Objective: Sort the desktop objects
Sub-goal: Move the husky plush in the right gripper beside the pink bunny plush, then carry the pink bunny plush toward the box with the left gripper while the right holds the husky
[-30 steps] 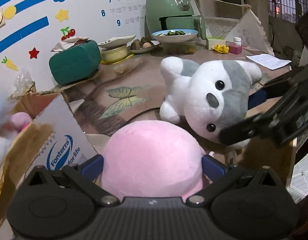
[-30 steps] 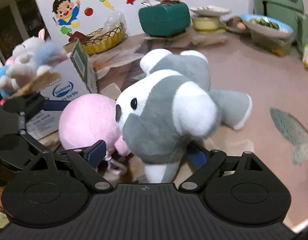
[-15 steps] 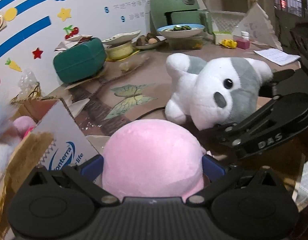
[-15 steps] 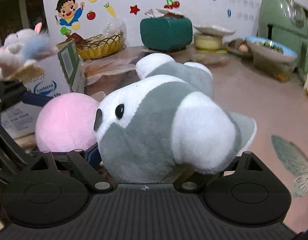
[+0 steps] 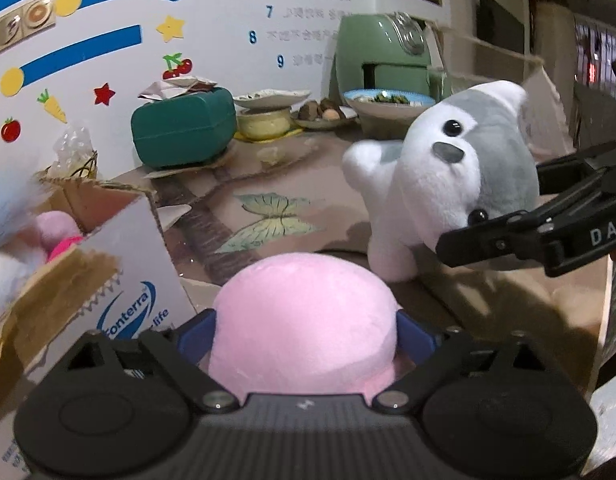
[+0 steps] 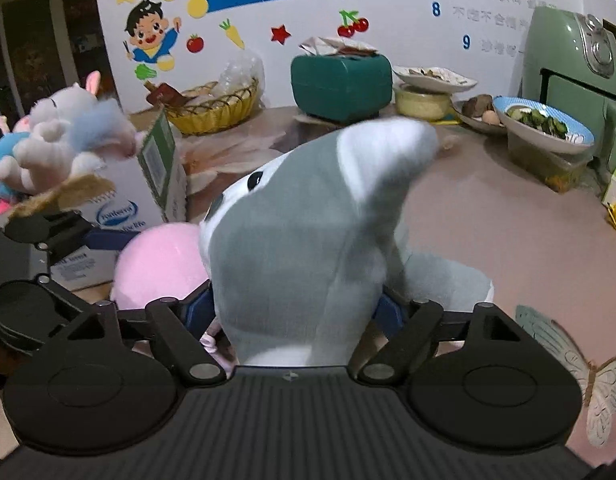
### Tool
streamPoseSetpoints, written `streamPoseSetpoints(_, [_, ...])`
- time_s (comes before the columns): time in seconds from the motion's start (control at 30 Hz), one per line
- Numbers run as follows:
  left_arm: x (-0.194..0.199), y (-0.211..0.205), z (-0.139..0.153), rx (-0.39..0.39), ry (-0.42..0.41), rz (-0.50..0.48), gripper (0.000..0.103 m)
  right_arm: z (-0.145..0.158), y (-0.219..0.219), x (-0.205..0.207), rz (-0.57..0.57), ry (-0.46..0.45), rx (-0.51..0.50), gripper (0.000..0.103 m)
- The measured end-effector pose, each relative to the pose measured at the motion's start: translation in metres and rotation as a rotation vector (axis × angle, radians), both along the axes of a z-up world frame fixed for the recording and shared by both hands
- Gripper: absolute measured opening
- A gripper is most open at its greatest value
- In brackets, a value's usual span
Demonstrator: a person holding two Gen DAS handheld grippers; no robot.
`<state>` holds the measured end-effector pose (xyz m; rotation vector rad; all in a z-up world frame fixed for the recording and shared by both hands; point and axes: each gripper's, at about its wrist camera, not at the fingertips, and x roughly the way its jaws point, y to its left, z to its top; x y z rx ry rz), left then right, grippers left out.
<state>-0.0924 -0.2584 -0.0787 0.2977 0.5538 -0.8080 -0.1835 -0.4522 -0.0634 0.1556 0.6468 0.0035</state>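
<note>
A round pink plush toy lies on the table beside an open cardboard box. My left gripper is closing its jaws on the toy, and the blue pads press into both its sides. A grey and white plush dog hangs off the table with my right gripper shut on its lower body. In the left wrist view the dog is at the right, head tilted, with the right gripper behind it. The pink toy shows left of the dog.
Several plush toys fill the cardboard box at the left. A wicker basket, a teal case, dishes of food and a green air fryer line the wall. The table's edge runs along the right.
The right gripper closed on the grey and white dog and lifted it off the table. The left gripper's pads moved in against the pink toy, squeezing it narrower.
</note>
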Motion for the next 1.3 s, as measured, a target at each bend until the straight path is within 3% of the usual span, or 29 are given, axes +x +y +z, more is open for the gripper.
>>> streamPoseSetpoints(0.1, [0.001,0.005,0.006,-0.034,0.011,0.001,0.090,0.012,-0.001,0.000,0.013,-0.013,-0.002,0.095])
streamPoseSetpoints(0.2, [0.000,0.008,0.008,-0.015,0.005,0.001,0.088,0.016,-0.003,0.004,0.011,0.005,-0.025,0.094])
streamPoseSetpoints(0.37, [-0.003,0.020,0.011,-0.009,0.022,-0.042,0.088,0.018,-0.014,0.015,0.009,0.033,0.020,0.095])
streamPoseSetpoints(0.47, [-0.007,0.029,0.016,-0.002,0.010,-0.076,0.094,0.014,-0.012,0.025,0.027,0.056,-0.007,0.103])
streamPoseSetpoints(0.57, [-0.015,0.037,0.018,0.047,-0.037,-0.120,0.100,0.005,-0.006,0.035,0.049,0.061,-0.040,0.103])
streamPoseSetpoints(0.63, [-0.023,0.042,0.017,0.088,-0.063,-0.160,0.100,-0.001,0.002,0.040,0.076,0.043,-0.101,0.103])
streamPoseSetpoints(0.77, [-0.035,0.049,0.012,0.181,-0.131,-0.248,0.101,-0.017,0.029,0.047,0.155,0.027,-0.317,0.103])
streamPoseSetpoints(0.9, [-0.040,0.043,0.003,0.294,-0.250,-0.327,0.101,-0.031,0.050,0.052,0.209,0.009,-0.481,0.103])
streamPoseSetpoints(1.03, [-0.042,0.030,-0.010,0.437,-0.368,-0.413,0.101,-0.027,0.043,0.055,0.183,0.005,-0.429,0.103])
streamPoseSetpoints(1.3, [-0.047,0.013,-0.030,0.613,-0.489,-0.577,0.103,-0.001,-0.021,0.058,0.029,0.060,-0.028,0.103])
